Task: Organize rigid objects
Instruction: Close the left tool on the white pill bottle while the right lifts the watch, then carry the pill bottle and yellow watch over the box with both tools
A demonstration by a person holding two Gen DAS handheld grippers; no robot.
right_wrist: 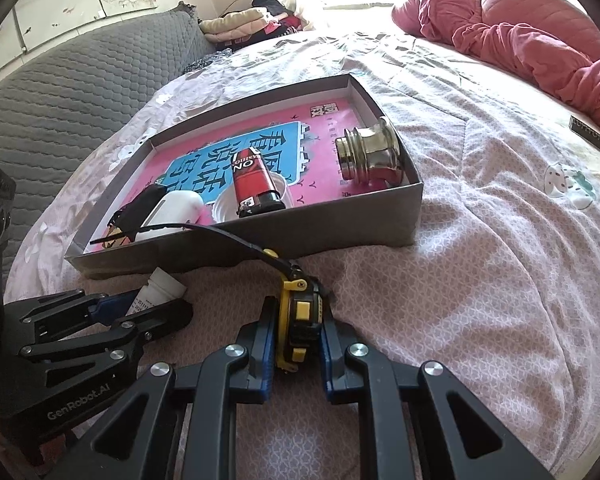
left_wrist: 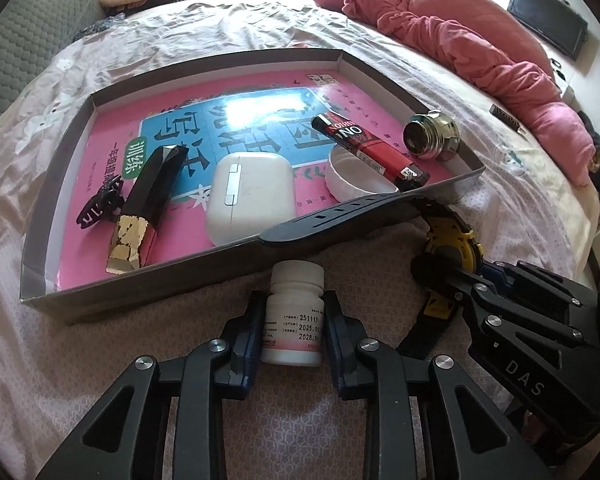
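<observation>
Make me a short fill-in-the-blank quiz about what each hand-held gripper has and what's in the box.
The left hand-held gripper grips a white ____ bottle.
The right hand-held gripper grips a black and ____ watch.
The watch's strap lies over the rim of the ____.
The red lighter rests on a white ____.

Missing words: pill; yellow; box; lid

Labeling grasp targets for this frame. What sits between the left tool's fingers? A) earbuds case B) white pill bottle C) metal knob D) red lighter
B: the white pill bottle stands between the left tool fingers on the bed, outside the tray, where the lighter, case and knob lie.
</observation>
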